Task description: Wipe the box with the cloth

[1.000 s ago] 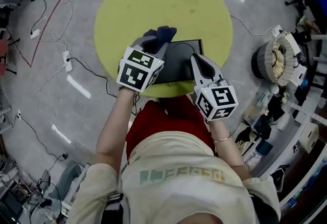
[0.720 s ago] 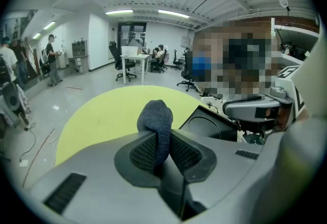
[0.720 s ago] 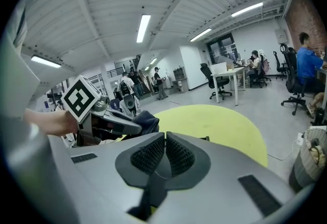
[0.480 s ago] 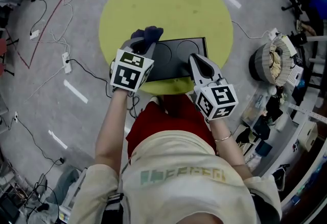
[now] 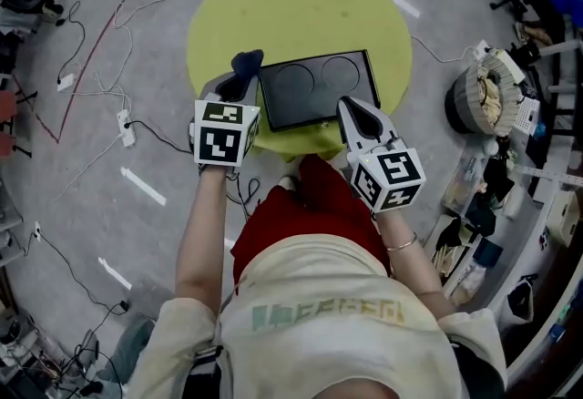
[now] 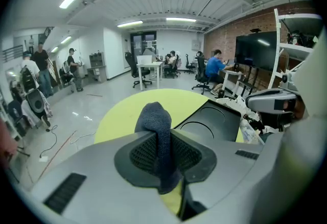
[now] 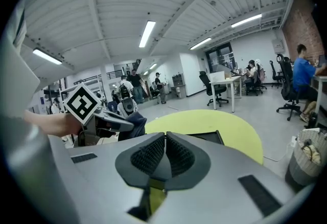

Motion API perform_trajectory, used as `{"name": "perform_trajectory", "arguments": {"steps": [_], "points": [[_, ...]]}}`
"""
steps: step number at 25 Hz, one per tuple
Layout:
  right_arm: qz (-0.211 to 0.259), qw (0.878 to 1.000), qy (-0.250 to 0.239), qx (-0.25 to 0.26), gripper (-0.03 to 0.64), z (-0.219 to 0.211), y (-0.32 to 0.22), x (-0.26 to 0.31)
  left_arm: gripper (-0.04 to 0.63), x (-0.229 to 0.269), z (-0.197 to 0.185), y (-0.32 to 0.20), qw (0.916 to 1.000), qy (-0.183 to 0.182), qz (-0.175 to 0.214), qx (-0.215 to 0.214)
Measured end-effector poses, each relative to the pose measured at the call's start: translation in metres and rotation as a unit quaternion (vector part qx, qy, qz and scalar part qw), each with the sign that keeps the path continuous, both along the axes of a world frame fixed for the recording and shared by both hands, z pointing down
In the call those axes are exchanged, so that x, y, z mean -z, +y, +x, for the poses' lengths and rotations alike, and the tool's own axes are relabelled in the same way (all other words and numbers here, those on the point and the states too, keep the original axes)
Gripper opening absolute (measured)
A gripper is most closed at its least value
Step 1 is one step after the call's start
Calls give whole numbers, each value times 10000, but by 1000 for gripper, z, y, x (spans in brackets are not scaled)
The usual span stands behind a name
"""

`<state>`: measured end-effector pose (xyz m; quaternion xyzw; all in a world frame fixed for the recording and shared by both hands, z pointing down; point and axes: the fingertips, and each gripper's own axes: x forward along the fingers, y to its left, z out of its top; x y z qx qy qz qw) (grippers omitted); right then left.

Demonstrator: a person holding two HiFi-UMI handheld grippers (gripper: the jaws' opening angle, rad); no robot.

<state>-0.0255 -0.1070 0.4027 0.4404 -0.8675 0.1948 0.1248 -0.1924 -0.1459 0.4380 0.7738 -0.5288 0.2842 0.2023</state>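
Cannot see the lower right corner of the box [image 5: 314, 89] behind the right tongs [image 5: 353, 110], nor the lower part of the cloth [image 5: 247, 66] inside the left tongs [image 5: 232, 87]; likewise the tabletop [image 5: 301, 5] bottom edge.

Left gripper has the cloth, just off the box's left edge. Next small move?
Probably sweep the left gripper rightward so the cloth lands on the box top. The cloth is clamped but sits beside the box's left edge; the right gripper is shut, empty, by the near right corner.

cloth [image 5: 244, 66] dark blue | box [image 5: 314, 89] black | table [image 5: 301, 5] yellow-green | floor [image 5: 82, 206] speckled grey
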Motion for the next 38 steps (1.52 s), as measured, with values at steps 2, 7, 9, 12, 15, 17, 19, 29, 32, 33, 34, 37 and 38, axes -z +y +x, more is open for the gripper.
{"name": "perform_trajectory", "arguments": {"steps": [2, 7, 9, 12, 15, 17, 19, 29, 32, 33, 34, 37, 38], "points": [[44, 9999, 20, -160, 38, 5, 11, 3, 64, 11, -4, 9, 9999, 49, 163, 22], [73, 9984, 39, -556, 38, 37, 26, 4, 64, 43, 32, 13, 9978, 250, 486, -361], [59, 9977, 20, -678, 38, 51, 25, 3, 64, 52, 57, 10, 9961, 423, 507, -593], [73, 9967, -24, -809, 38, 72, 12, 4, 64, 58, 100, -2, 9926, 689, 451, -890], [72, 9961, -70, -882, 38, 93, -6, 6, 64, 55, 143, -21, 9895, 868, 331, -1105], [40, 9957, -84, -919, 38, 109, -16, 4, 64, 52, 172, -34, 9875, 958, 275, -1222], [-24, 9956, -102, -934, 38, 124, -25, -1, 64, 48, 201, -44, 9854, 1051, 216, -1320], [-294, 9973, -150, -658, 38, 150, -54, -21, 64, -7, 255, -72, 9856, 1030, -456, -1262], [-302, 9983, -149, -483, 38, 143, -59, -22, 64, -22, 233, -74, 9907, 666, -505, -1073], [-303, 9985, -147, -425, 38, 140, -60, -22, 64, -25, 226, -74, 9918, 592, -514, -1008], [-303, 9988, -144, -367, 38, 136, -60, -22, 64, -26, 218, -74, 9927, 539, -525, -947], [-288, 9993, -134, -196, 38, 126, -60, -21, 64, -28, 201, -69, 9945, 435, -538, -788], [-276, 9994, -129, -136, 38, 122, -59, -21, 64, -28, 195, -67, 9951, 398, -527, -735]]}}
